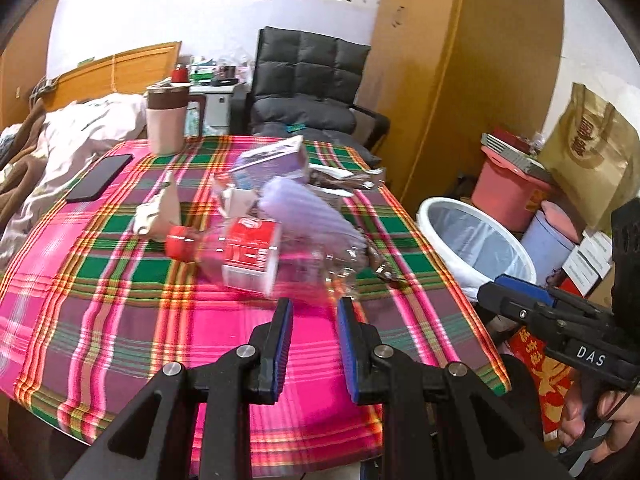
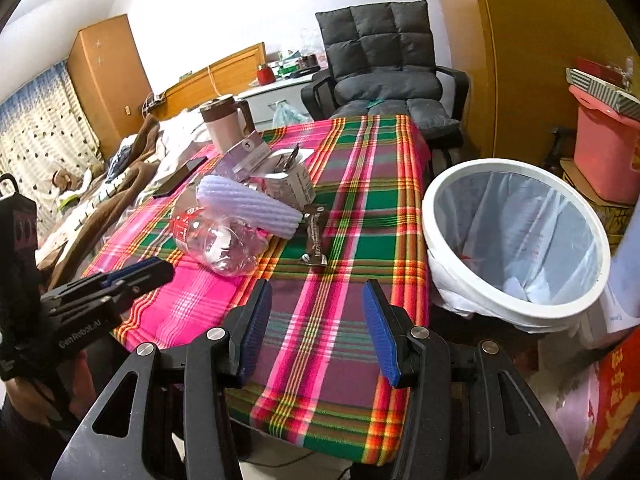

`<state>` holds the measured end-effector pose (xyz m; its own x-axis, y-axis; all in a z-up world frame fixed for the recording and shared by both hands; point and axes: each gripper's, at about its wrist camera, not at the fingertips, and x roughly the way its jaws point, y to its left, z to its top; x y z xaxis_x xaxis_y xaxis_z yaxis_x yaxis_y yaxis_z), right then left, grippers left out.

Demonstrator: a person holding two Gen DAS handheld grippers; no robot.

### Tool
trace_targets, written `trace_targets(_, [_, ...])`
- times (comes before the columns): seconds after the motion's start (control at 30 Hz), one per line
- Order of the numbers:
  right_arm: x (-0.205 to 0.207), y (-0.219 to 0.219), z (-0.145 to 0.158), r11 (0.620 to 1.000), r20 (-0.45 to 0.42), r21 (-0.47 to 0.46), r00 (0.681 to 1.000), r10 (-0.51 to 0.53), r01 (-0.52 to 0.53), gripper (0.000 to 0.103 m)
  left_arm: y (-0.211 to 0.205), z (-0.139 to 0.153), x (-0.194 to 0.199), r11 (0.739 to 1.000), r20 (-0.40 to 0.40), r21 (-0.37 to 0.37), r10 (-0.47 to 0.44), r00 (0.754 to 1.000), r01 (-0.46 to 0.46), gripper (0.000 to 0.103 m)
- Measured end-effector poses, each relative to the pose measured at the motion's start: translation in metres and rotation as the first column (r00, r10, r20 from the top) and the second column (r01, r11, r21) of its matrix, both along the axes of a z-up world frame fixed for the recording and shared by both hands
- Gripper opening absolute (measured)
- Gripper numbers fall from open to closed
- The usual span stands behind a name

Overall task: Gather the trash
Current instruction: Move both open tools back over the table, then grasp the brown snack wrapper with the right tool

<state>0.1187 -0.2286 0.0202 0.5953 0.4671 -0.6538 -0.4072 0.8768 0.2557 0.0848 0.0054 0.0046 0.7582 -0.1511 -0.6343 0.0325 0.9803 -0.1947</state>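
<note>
A clear plastic bottle [image 1: 248, 256] [image 2: 216, 244] with a red cap and red label lies on its side on the plaid table [image 1: 120, 280] [image 2: 360, 200]. Behind it are a lilac ribbed foam sleeve [image 1: 304, 204] [image 2: 252, 204], a purple box [image 1: 276, 160], a small white carton [image 2: 292, 184] and a dark wrapper [image 2: 314, 236]. My left gripper [image 1: 316, 306] [image 2: 160, 270] is open just short of the bottle's base, with nothing between its pads. My right gripper [image 2: 318, 292] [image 1: 492, 288] is open over the table's near right corner, empty. A white lined bin [image 2: 512, 166] [image 1: 440, 204] stands right of the table.
A pink mug with a brown lid [image 1: 166, 120] and a black phone [image 1: 100, 176] sit at the table's far left. A grey padded chair [image 1: 308, 92] stands behind the table, a bed to its left. A pink bucket [image 1: 508, 188] and a paper bag [image 1: 592, 152] crowd behind the bin.
</note>
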Motion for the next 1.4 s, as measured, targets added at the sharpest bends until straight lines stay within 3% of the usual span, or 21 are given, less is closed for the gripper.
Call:
trace_targets(0.1, [0.005, 0.005, -0.002, 1.000, -0.005, -0.008, 1.000, 0.008, -0.008, 0.049, 0.010, 0.000, 0.002, 0.999, 0.008, -0.021, 0.025, 1.000, -0.025, 0.046])
trace_targets(0.47, [0.041, 0.024, -0.019, 0.998, -0.043, -0.044, 0.998, 0.050, -0.052, 0.049, 0.039, -0.013, 0.019, 0.991, -0.048, -0.107, 0.081, 0.996, -0.086, 0.047])
trace_targets(0.57, [0.052, 0.030, -0.025, 0.996, -0.059, -0.055, 0.996, 0.065, -0.068, 0.049, 0.041, -0.013, 0.020, 0.989, -0.045, -0.120, 0.080, 0.996, -0.085, 0.055])
trace_targets(0.67, [0.059, 0.032, -0.030, 0.995, -0.069, -0.070, 0.996, 0.064, -0.069, 0.049, 0.045, -0.013, 0.022, 0.988, -0.042, -0.122, 0.090, 0.995, -0.095, 0.056])
trace_targets(0.77, [0.064, 0.034, -0.037, 0.993, -0.093, -0.083, 0.993, 0.072, -0.080, 0.039, 0.049, -0.013, 0.027, 0.986, -0.047, -0.133, 0.099, 0.994, -0.104, 0.057])
trace_targets(0.83, [0.063, 0.035, -0.041, 0.991, -0.108, -0.097, 0.991, 0.084, -0.095, 0.024, 0.050, -0.012, 0.028, 0.985, -0.045, -0.138, 0.099, 0.994, -0.104, 0.060])
trace_targets(1.1, [0.056, 0.030, -0.032, 0.990, -0.095, -0.028, 0.986, 0.135, -0.138, 0.023, 0.051, -0.013, 0.031, 0.984, -0.048, -0.144, 0.096, 0.994, -0.102, 0.061])
trace_targets(1.4, [0.023, 0.040, -0.031, 0.968, -0.100, -0.017, 0.964, 0.247, -0.249, 0.023, 0.052, -0.012, 0.024, 0.983, -0.050, -0.148, 0.103, 0.993, -0.109, 0.063])
